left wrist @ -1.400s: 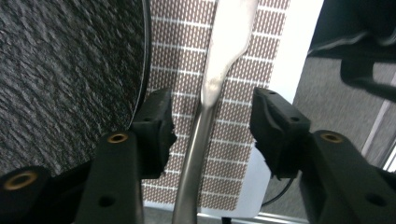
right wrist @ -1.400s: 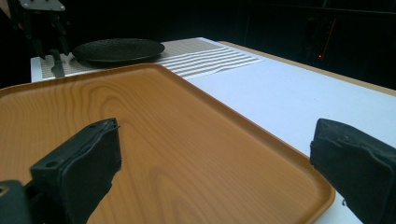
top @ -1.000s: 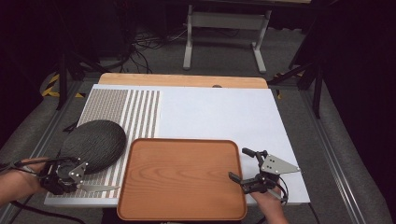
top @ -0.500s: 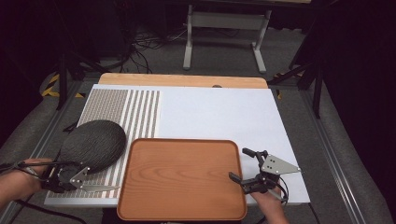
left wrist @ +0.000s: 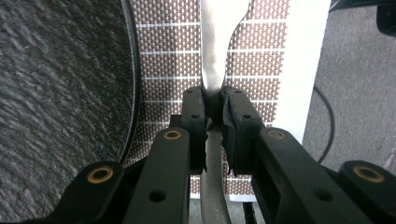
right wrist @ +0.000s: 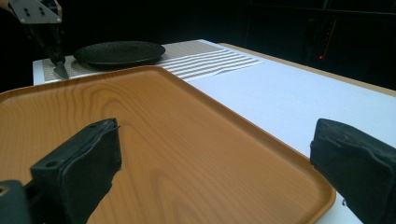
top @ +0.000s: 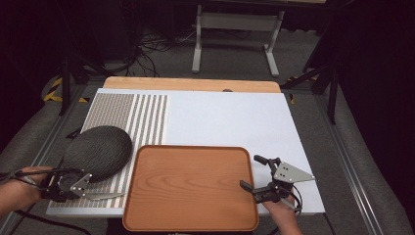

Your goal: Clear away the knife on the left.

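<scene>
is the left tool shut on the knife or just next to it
Shut on it. In the left gripper view both jaws of the left tool press against the knife, with no gap either side.

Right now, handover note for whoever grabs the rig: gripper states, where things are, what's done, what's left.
Left gripper: shut on the flat silver metal knife, at the front left corner over the brown-and-white striped placemat.
Right gripper: open, holding nothing, jaws straddling the right rim of the brown wooden tray.
Dark textured round plate: on the placemat, left of the tray and just behind the knife.
Done: knife gripped.
Left: probably place the knife, perhaps on the bare tray; plate not yet handled.
</scene>
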A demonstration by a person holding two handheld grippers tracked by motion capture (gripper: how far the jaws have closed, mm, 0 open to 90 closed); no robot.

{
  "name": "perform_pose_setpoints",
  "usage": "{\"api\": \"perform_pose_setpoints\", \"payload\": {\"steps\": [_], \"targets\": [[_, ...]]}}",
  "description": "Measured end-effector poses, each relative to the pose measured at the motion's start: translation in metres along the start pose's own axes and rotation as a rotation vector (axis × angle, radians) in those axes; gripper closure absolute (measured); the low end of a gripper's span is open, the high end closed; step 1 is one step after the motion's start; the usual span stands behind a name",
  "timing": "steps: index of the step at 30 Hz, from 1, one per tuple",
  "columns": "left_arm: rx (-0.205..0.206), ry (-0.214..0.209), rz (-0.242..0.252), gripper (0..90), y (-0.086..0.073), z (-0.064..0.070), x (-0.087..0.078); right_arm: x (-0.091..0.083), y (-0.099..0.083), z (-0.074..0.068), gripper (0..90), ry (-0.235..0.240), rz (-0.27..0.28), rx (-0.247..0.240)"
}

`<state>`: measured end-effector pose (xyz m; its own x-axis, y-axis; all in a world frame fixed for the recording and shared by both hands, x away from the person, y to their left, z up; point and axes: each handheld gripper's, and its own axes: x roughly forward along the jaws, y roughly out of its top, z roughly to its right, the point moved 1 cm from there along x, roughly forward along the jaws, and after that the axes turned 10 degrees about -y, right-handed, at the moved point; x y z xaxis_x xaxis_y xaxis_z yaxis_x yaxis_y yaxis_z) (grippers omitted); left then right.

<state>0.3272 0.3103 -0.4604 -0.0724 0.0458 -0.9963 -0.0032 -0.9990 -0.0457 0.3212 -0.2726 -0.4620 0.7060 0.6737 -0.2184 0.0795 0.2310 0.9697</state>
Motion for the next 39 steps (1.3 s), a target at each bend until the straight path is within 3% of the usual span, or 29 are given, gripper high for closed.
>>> {"api": "perform_pose_setpoints", "payload": {"steps": [10, 15, 19, 22, 25, 34, 39], "targets": [[-0.04, 0.028, 0.062, 80.2, -0.001, 0.004, -0.019, -0.001, 0.0, 0.001, 2.6, -0.003, 0.001, -0.001], [-0.058, 0.049, 0.16, 80.2, -0.003, 0.008, -0.035, -0.002, 0.001, 0.001, 2.6, -0.005, 0.002, -0.001], [-0.083, 0.066, 0.2, 80.2, -0.001, 0.01, -0.045, -0.002, 0.001, 0.001, 2.6, -0.006, 0.005, 0.003], [-0.149, 0.028, 0.259, 80.1, 0.002, 0.01, -0.053, -0.002, 0.0, 0.001, 2.6, -0.008, 0.005, 0.004], [-0.161, 0.03, 0.314, 80.1, 0.006, 0.01, -0.06, -0.003, 0.0, 0.002, 2.6, -0.012, 0.007, 0.008], [-0.212, 0.031, 0.379, 80.1, 0.015, 0.01, -0.069, -0.004, 0.0, 0.003, 2.6, -0.012, 0.008, 0.01], [-0.255, 0.002, 0.43, 80.2, 0.022, 0.011, -0.073, -0.004, 0.001, 0.003, 2.6, -0.012, 0.009, 0.009]]}}
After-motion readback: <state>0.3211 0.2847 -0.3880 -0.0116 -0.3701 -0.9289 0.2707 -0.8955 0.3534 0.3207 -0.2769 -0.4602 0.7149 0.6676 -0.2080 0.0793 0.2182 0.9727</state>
